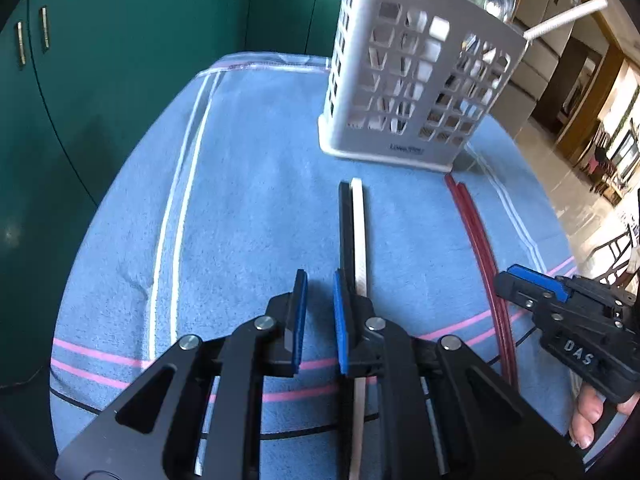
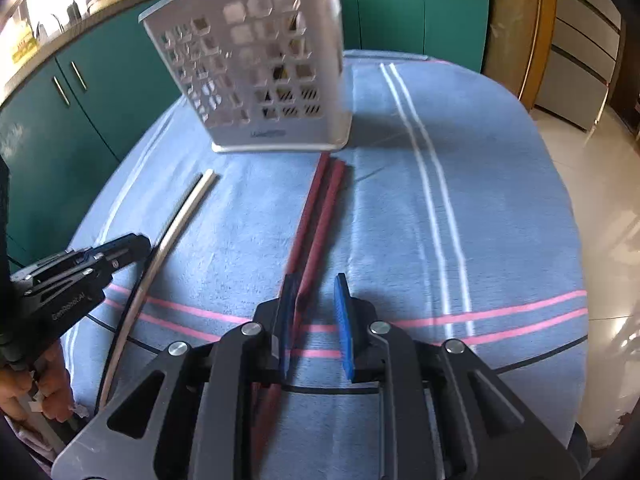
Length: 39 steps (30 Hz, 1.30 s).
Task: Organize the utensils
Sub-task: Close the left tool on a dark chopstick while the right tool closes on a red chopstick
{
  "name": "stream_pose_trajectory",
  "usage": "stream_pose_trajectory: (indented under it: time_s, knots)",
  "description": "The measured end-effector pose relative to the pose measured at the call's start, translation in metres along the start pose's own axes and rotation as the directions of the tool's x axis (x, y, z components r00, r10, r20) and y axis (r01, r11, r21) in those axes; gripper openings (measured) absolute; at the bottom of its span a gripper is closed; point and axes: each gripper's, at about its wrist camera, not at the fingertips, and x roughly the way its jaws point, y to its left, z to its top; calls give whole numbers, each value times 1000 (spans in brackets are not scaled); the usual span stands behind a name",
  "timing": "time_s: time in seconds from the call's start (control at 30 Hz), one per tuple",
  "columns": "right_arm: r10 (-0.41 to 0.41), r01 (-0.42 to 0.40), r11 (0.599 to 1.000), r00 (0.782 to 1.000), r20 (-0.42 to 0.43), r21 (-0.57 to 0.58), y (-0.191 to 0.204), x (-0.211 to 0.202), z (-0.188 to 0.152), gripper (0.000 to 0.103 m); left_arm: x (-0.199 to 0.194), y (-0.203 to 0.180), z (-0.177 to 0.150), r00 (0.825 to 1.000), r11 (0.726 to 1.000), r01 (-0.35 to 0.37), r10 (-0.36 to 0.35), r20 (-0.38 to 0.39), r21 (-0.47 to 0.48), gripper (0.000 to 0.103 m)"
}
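We hover our left gripper point(image 1: 320, 320) and right gripper point(image 2: 314, 322), fingers apart, over white chopsticks point(image 1: 359, 236) and red chopsticks point(image 2: 320, 216) before the utensil basket point(image 1: 416, 80).

Teal cabinets point(image 1: 120, 80) stand behind the blue-towelled table point(image 2: 500, 200); glossy tiled floor point(image 2: 600, 168).

Your left claw point(image 1: 320, 312): matte black linkage arms with triangular cut-outs, round silver pivot pins, blue ribbed pads point(image 1: 340, 320) lining the fingers. Its housing reads "GenRobot.AI" in pale lettering, seen from the right wrist view. Your right claw point(image 2: 314, 320): same black frame, silver pins, blue pads; raised letters "DAS" on its side. Bare skin on your right hand point(image 1: 588, 420), short unpainted nails.
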Motion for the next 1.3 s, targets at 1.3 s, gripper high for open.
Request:
stream_pose_trajectory:
  time_s: [1.3]
  knots:
    - [-127, 127, 992, 992, 5, -7, -19, 35, 47, 36, 35, -28, 43, 994, 991, -92, 97, -53, 94, 25]
